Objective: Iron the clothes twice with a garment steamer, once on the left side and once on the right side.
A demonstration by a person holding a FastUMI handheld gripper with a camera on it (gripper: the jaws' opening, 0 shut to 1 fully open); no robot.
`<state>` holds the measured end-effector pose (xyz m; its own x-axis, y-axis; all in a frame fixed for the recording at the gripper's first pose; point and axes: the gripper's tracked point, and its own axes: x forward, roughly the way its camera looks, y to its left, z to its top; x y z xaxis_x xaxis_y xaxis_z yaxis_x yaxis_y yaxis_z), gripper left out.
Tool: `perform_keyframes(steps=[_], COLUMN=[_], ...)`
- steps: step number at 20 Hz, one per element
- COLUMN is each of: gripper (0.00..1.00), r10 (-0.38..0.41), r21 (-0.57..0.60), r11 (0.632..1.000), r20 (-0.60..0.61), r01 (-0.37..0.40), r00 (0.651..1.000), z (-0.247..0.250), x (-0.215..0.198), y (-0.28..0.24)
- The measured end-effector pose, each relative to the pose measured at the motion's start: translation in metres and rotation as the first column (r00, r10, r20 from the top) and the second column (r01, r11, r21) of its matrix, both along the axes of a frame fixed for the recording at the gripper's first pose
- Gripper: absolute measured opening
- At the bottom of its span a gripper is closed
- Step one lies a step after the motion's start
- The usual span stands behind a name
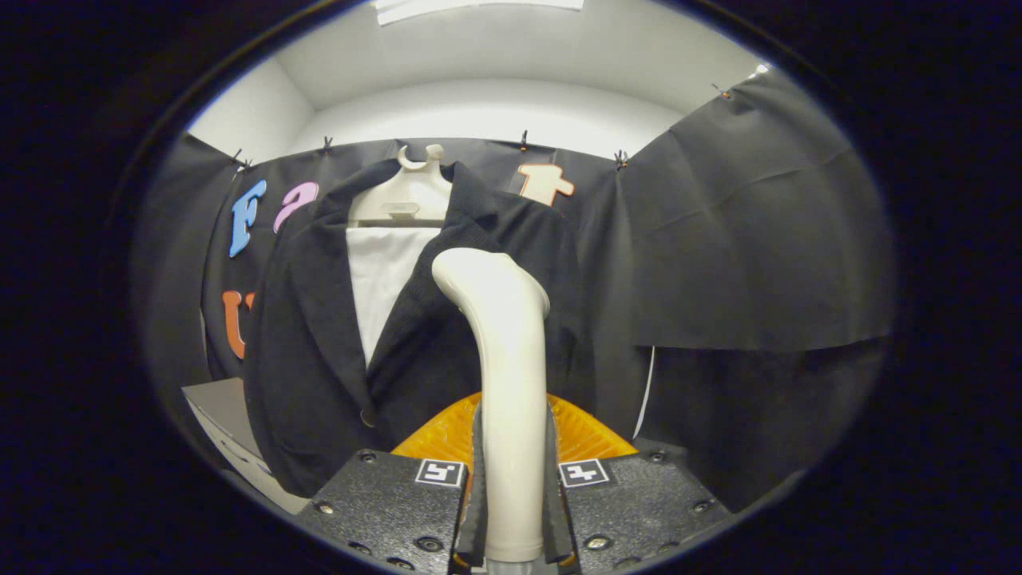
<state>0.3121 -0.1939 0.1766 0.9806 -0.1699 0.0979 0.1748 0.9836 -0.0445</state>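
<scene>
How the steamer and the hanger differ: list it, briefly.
The steamer stands clamped between the gripper fingers, close in front of the jacket; the hanger hangs beyond, up against the booth wall. The steamer is a curved, rounded handle; the hanger is flat with a hook on top. The hanger carries the jacket; the steamer carries nothing. Both are pale, cream-white plastic.

steamer [501, 351]: cream, upright, clamped between fingers [477, 479] | jacket [319, 351]: dark, hung on hanger, just beyond
</scene>
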Motion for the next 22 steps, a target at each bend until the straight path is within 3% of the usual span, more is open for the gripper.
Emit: perform_keyframes(steps=[22], gripper=[0.3], r10=[-0.067], r21=[-0.078], r11=[0.996], r20=[-0.25], r01=[0.048], r00=[0.966], z=[-0.192], x=[-0.058], y=[0.004])
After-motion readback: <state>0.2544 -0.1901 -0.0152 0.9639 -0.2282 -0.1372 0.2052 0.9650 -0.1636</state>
